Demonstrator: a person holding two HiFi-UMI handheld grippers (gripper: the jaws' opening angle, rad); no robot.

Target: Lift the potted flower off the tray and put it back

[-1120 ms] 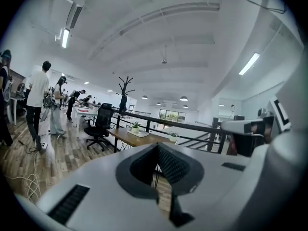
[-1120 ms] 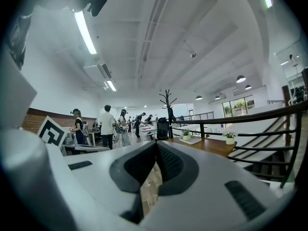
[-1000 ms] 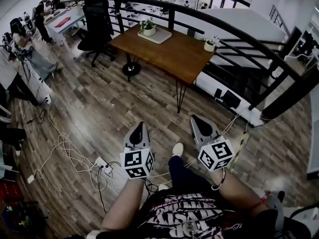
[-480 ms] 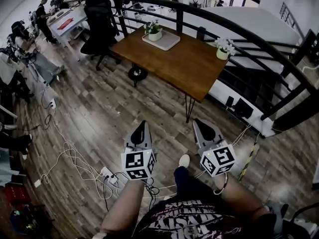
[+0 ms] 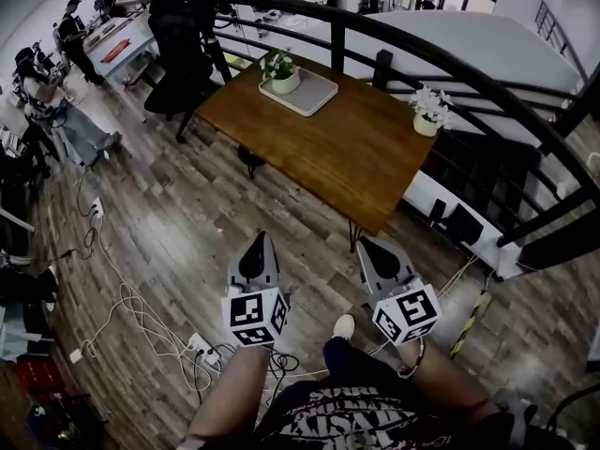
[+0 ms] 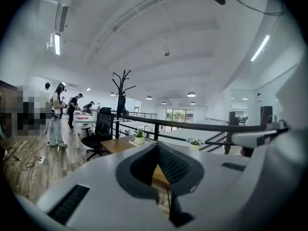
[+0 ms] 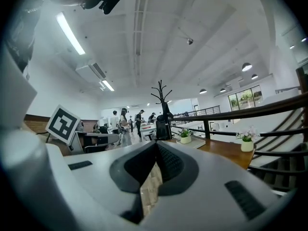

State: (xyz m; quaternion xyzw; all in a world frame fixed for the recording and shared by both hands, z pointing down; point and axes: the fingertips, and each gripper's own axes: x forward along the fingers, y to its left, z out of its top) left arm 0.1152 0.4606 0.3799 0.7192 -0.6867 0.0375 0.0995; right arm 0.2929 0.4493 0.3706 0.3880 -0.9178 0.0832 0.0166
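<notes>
A small potted flower (image 5: 279, 70) in a white pot stands on a pale tray (image 5: 309, 95) at the far left corner of a wooden table (image 5: 347, 148). The left gripper view shows the potted flower (image 6: 139, 136) far ahead, as does the right gripper view, with the potted flower (image 7: 185, 135) in the distance. My left gripper (image 5: 260, 243) and right gripper (image 5: 367, 245) are held side by side over the floor, well short of the table. Both are shut with nothing in them. Their tips meet in the left gripper (image 6: 157, 145) and right gripper (image 7: 156, 144) views.
A second potted flower (image 5: 429, 111) stands at the table's right corner. A black railing (image 5: 450, 59) curves behind the table. An office chair (image 5: 178, 50) and several people (image 5: 42, 82) are at the left. Cables and a power strip (image 5: 199, 348) lie on the wooden floor.
The table and its tray have come nearer and lower in the head view as I walk toward them. Both grippers stay shut, side by side.
</notes>
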